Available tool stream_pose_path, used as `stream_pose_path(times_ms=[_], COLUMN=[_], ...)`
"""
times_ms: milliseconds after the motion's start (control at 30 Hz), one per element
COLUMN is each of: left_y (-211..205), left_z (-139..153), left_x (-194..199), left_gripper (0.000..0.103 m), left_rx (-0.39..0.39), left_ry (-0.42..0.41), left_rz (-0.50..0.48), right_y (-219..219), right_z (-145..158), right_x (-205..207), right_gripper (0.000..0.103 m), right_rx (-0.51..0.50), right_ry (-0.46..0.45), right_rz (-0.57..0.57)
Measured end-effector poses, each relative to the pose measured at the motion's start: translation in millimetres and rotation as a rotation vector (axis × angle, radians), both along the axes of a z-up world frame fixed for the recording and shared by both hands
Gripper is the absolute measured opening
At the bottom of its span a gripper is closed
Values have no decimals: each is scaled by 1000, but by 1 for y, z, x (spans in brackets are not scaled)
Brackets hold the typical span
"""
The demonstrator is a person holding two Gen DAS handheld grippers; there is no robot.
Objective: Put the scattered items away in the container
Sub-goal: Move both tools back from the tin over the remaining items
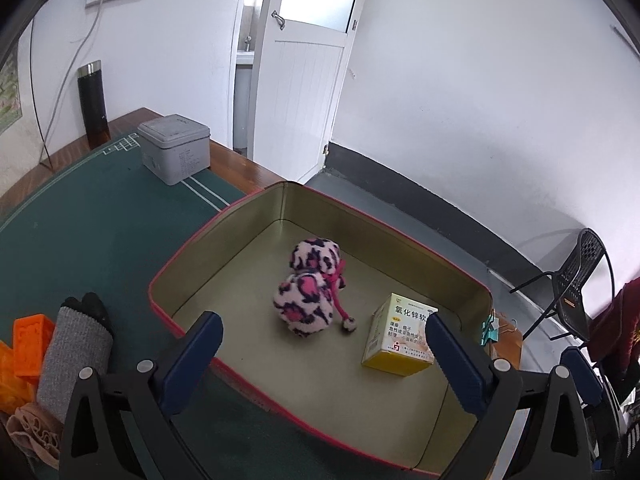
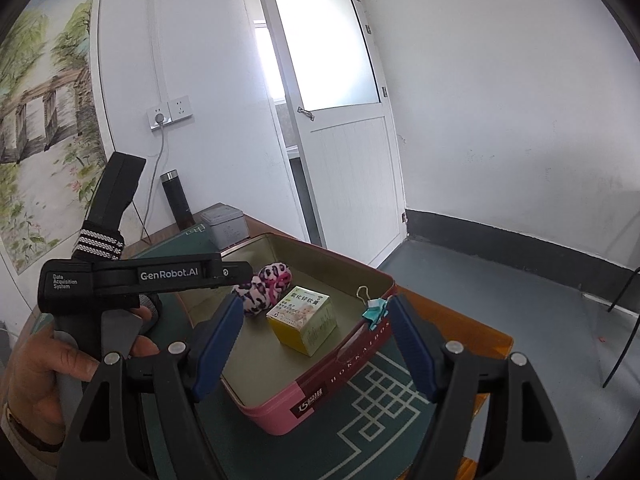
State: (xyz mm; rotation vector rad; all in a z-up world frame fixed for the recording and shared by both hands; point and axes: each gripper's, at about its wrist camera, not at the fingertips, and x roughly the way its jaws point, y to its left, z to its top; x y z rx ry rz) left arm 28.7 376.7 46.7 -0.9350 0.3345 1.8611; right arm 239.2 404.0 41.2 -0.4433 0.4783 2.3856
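Observation:
An open pink-walled tin [image 1: 182, 258] [image 2: 280, 416] stands on the green mat. Inside lie a pink leopard-print plush [image 1: 308, 288] [image 2: 266, 284] and a yellow-and-white medicine box [image 1: 400, 336] [image 2: 304, 320]. A teal binder clip [image 2: 376, 308] [image 1: 489, 330] lies beside the tin's right wall. My left gripper [image 1: 324, 356] is open and empty above the tin's near edge. My right gripper [image 2: 316, 344] is open and empty, above the tin's front right corner. A grey-and-black sock [image 1: 74, 352], an orange block [image 1: 30, 344] and beige fabric [image 1: 34, 428] lie left of the tin.
A grey metal tin [image 1: 176, 152] [image 2: 224, 226] and a dark flask [image 1: 93, 104] [image 2: 176, 200] stand at the table's far edge by the wall. A black chair [image 1: 580, 276] stands on the floor to the right. The table edge runs just right of the tin.

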Motion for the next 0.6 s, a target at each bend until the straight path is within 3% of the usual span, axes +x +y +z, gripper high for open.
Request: stream_pose_path(times_ms=[167, 333, 600], left_y=[-46, -113, -234], left_z=[11, 18, 16], left_x=[-10, -31, -41], left_gripper=[103, 103, 103], left_rx=[21, 48, 18], left_ry=[36, 56, 137], left_rz=[78, 228, 460], right_y=[-12, -37, -86], right_z=[-7, -13, -22], right_x=[-26, -59, -109], right_gripper=[78, 78, 78], right_rx=[-25, -36, -38], right_ry=[5, 0, -32], right_rz=[103, 218, 398])
